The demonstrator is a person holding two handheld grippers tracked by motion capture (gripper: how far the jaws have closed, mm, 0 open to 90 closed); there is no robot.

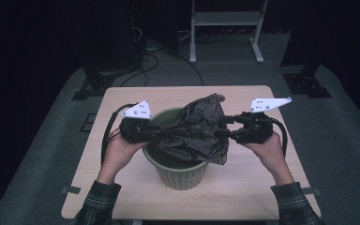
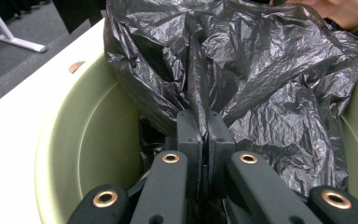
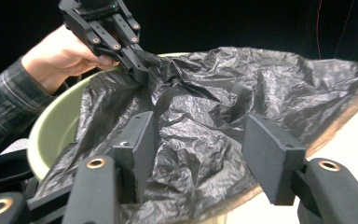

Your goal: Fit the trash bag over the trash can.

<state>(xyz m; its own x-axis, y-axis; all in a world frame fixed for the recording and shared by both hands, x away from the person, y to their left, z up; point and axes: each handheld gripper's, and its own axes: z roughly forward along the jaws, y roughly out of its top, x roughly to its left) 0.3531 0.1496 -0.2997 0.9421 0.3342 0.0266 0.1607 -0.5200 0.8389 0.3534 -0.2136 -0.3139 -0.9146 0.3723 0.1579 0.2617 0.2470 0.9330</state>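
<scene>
The bag (image 1: 198, 127) lies crumpled over the bin (image 1: 180, 174) mouth, likely being spread as a liner. The left gripper (image 2: 204, 140) pinches its near edge, jaws pressed together on the plastic over the rim. The right gripper (image 3: 204, 156) stands spread, plastic between the jaws but unpinched — ready to take the opposite edge. The table (image 1: 243, 187) leaves room all round.

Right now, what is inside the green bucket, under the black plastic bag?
The black plastic bag drapes over the green bucket and partly hangs into it. Bare green wall shows inside on one side. The bottom is covered by the bag, so anything lying there cannot be seen.
</scene>
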